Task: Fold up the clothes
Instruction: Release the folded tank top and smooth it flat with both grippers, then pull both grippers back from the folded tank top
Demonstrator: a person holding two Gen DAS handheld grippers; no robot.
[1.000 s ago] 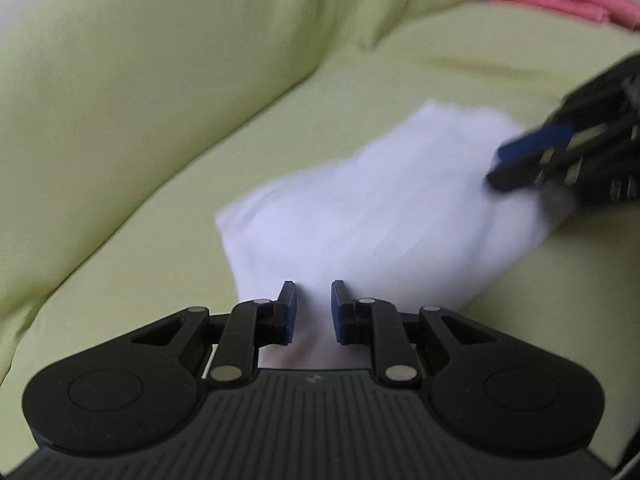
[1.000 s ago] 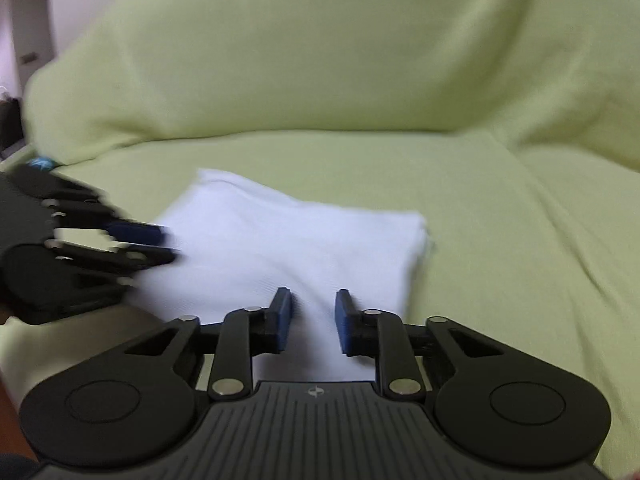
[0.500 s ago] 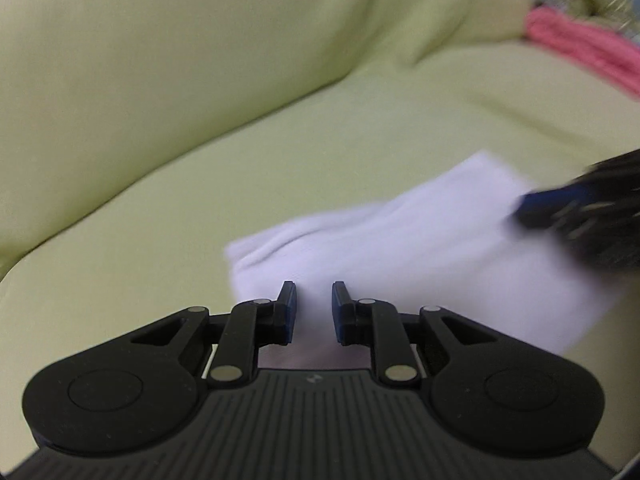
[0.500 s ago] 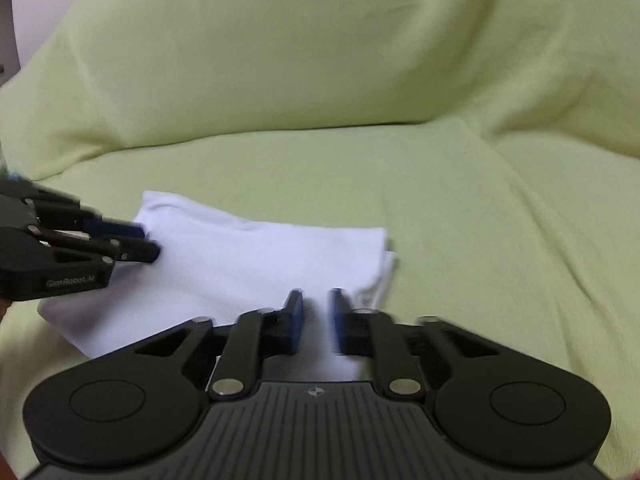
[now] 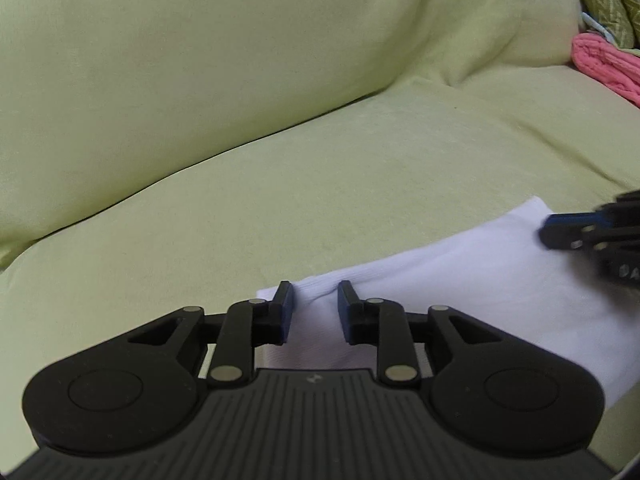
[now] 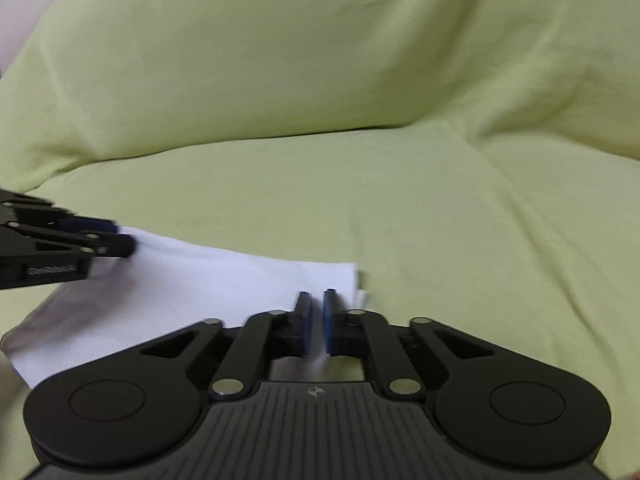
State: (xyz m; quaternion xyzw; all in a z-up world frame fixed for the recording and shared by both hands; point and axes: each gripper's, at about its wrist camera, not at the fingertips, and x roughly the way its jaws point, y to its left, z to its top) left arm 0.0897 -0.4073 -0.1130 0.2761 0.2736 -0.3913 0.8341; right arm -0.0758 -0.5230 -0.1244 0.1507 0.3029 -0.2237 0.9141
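Both grippers had slid outward along the folded white cloth (image 5: 460, 300); left gripper (image 5: 314, 312) opening astride its edge, right gripper (image 6: 316, 320) opening around the corner; next I judged a regrasp for folding.

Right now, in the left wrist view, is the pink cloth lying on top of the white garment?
No, the pink cloth lies far away at the upper right on the green sofa cover, apart from the white garment.

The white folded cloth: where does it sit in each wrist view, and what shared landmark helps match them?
Left wrist view: the white folded cloth runs from bottom centre to the right edge, between the left gripper jaws.
Right wrist view: it lies lower left to centre, its right end at the right gripper.
Shared landmark: the green sofa cover beneath it.
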